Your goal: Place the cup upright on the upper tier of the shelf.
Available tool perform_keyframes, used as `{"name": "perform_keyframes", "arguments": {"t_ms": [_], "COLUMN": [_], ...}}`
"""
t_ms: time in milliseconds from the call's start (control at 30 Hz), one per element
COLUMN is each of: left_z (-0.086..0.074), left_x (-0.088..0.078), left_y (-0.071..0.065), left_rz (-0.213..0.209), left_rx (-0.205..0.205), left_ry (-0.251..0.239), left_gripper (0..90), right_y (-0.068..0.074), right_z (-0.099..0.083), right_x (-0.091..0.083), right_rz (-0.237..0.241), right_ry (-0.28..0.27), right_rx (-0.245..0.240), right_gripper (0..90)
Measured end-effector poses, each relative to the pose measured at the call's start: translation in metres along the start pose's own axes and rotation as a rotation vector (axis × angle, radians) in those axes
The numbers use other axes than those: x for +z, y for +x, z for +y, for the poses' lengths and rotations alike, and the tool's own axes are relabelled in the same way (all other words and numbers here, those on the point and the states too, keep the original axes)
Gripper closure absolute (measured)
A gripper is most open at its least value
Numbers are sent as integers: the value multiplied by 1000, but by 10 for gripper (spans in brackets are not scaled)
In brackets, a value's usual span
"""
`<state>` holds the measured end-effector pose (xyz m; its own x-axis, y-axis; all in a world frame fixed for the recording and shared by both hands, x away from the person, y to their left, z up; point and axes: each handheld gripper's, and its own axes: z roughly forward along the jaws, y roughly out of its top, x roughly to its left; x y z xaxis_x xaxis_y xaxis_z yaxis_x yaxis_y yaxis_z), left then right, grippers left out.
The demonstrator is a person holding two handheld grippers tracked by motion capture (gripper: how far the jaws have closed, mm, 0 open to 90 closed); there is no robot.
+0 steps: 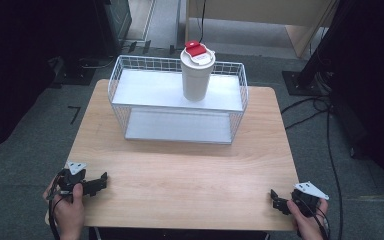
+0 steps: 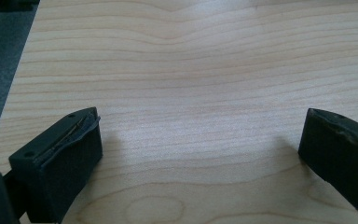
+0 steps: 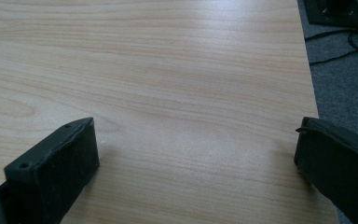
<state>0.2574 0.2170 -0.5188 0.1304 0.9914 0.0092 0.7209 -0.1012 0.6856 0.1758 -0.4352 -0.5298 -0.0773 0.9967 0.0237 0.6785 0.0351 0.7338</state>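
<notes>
left gripper (image 1: 99, 183): lower left of the high view, held low at the near table edge by a hand (image 1: 70, 212); jaws spread wide with nothing between them, bare wood seen between them in the left gripper view (image 2: 200, 140). Likely parked wide so it is ready for a grasp.
right gripper (image 1: 276, 199): lower right of the high view, at the near right corner, held by the other hand (image 1: 307, 220); jaws spread wide and empty in the right gripper view (image 3: 196, 144). The table edge and grey floor are seen at the right of that view.
table (image 1: 180, 175): light wood, bare across the near half. Free room is left for both grippers to start from.
rack (image 1: 177, 102): white wire, two shelves, set at the far middle of the table, upper centre of the frame. The front is open toward the person, probably so the shelves can be reached.
cup (image 1: 197, 75): white with a red lid, upright on the top shelf, right of centre, well apart from both grippers. It is judged the thing to be handled.
step: nothing is gripped yet; a long forward reach is called for.
risk: the cup is tall and could be tipped by a jaw on approach.
</notes>
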Motion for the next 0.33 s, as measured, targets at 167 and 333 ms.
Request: {"name": "perform_keyframes", "arguments": {"t_ms": [167, 333], "left_z": [0, 0], "left_x": [0, 0], "left_y": [0, 0], "left_rz": [0, 0], "left_rx": [0, 0], "left_ry": [0, 0], "left_gripper": [0, 0], "right_y": [1, 1], "right_z": [0, -1], "right_x": [0, -1], "right_rz": [-1, -7], "right_ry": [-1, -1], "right_rx": [5, 13], "right_gripper": [0, 0]}}
